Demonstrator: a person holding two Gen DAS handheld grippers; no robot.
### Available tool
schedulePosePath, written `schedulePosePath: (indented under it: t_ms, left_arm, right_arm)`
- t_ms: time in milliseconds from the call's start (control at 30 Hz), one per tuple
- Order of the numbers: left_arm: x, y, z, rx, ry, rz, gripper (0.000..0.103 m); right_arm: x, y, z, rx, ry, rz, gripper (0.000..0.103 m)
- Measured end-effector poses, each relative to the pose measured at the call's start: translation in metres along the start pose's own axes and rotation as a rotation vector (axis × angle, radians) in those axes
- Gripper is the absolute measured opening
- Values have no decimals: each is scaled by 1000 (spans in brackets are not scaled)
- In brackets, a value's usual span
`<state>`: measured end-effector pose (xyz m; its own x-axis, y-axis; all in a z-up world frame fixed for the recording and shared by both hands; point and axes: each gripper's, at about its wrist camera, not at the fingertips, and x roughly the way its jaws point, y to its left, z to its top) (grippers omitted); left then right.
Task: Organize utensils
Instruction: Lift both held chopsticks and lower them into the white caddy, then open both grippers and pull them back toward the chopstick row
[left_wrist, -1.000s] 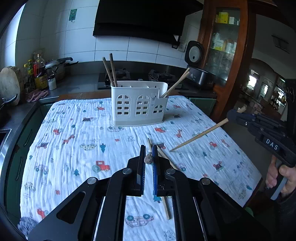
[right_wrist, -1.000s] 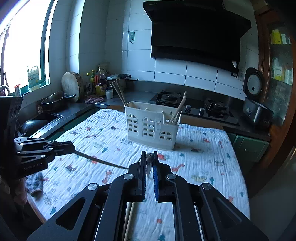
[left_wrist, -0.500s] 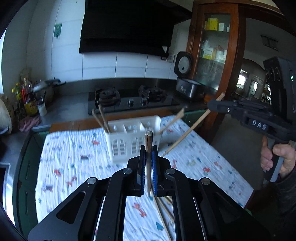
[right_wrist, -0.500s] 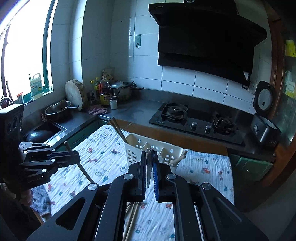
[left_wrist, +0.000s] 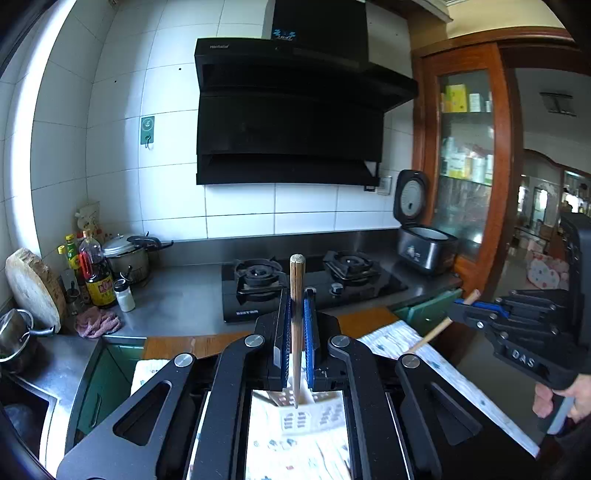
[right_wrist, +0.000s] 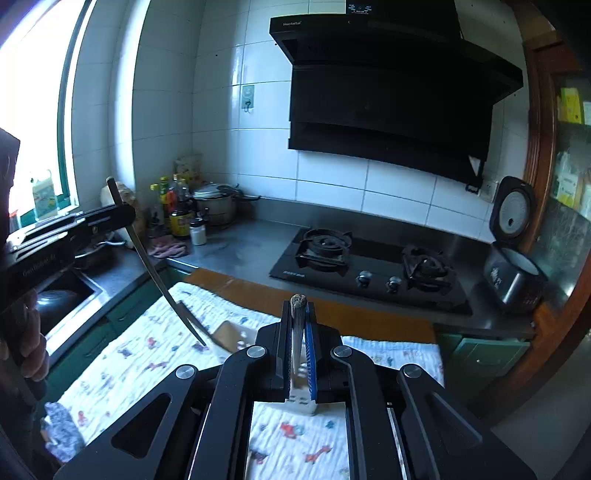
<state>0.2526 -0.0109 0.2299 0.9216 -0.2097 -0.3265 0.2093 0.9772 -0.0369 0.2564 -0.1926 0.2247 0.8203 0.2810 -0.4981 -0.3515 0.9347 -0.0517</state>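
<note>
Both grippers sit high above the patterned cloth (right_wrist: 122, 365); open air all round them.

Left gripper (left_wrist: 297, 325): dark chopstick (left_wrist: 296, 295) clamped upright between the pads, blocks the gap. White utensil holder (left_wrist: 306, 413) right below, at 6 o'clock, so no straight path down to the cloth there. At 3 o'clock the right gripper (left_wrist: 456, 308) w/ its pale chopstick (left_wrist: 436, 328) slanting down-left, near; free air between the two. 12 o'clock: stove (left_wrist: 306, 284) far off, nothing in between.

Right gripper view: holder at 6 o'clock again. Left gripper's chopstick slants across at 9–10 o'clock, tip just above the cloth. 3 o'clock side free to the table edge.
</note>
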Motion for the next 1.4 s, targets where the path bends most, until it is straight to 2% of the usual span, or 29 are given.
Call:
schedulePosePath:
  t_ms: [100,200,333,467,733,1100,1267,1333,1400]
  left_arm:
    - [20,6,1,-35,-3,24,5]
    - [37,19,-2,-88,0,9,5]
    - [60,28,-19,-137,44,3,5]
    - [79,31,-40,-150,87,15,5]
    - [100,37,-72,-164,156,-21,5]
    - [105,34,-86,-149,200,-8,6]
    - [105,30,-85,-133,207,-14,12]
    - [103,28,-83,-122,203,6,21]
    - [99,27,-81,-122,195,-8,25]
  right_arm:
    - [17,-3,0,-5,13,-15,7]
    - [33,-5,-5,-10,34,-19,7]
    - [50,-9,-15,1,63,-11,7]
    - [64,-11,-24,8,89,5,7]
    - [85,-10,-42,10,134,2,7]
    - [103,-15,-59,34,178,6,7]
    - [102,-16,-59,38,174,4,10]
    - [99,-17,-58,39,166,5,12]
    - [94,-17,-56,40,156,4,15]
